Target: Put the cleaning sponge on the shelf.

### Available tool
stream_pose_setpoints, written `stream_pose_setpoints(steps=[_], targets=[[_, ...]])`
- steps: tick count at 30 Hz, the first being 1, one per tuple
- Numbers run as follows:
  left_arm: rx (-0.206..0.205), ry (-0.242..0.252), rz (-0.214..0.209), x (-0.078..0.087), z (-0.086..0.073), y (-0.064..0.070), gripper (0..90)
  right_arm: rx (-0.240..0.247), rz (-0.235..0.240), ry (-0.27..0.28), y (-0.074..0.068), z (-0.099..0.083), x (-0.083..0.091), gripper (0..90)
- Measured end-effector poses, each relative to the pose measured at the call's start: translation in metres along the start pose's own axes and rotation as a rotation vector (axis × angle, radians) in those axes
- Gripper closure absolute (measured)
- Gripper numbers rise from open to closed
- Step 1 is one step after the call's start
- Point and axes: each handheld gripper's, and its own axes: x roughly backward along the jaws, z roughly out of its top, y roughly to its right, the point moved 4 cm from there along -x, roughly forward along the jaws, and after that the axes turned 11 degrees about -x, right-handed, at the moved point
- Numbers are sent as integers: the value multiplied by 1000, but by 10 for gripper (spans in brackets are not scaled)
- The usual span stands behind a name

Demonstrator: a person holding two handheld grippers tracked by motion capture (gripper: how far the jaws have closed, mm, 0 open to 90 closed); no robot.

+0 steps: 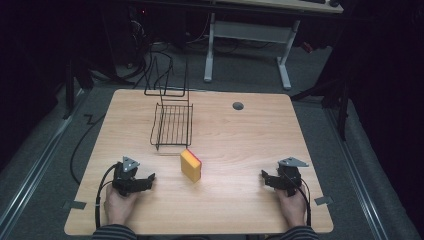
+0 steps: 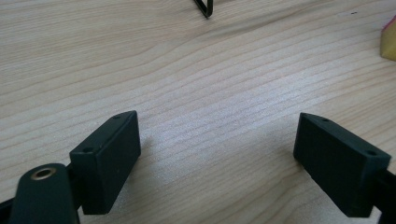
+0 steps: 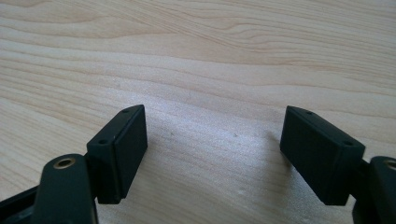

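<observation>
A yellow sponge with a pink edge (image 1: 191,165) stands on the wooden table (image 1: 240,135) just in front of a black wire rack (image 1: 172,122). My left gripper (image 1: 145,181) rests on the table at the front left, open, with bare wood between its jaws (image 2: 217,140). A corner of the sponge (image 2: 389,39) peeks in at the right edge of the left gripper view, and a rack foot (image 2: 205,8) at the top. At the front right my right gripper (image 1: 266,178) lies open too, nothing between its jaws (image 3: 214,140).
A dark round grommet (image 1: 238,106) sits in the table's back right. Beyond the far edge are cables on the floor (image 1: 150,55) and a white desk frame (image 1: 250,35). Tape marks lie beside the table's front corners.
</observation>
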Motion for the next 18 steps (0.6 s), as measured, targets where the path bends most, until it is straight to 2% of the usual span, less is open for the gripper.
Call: stream_pose_setpoints(steps=[18], targets=[[13,-3,15,0,1,0,150,0,0,0,0,0,0,234]])
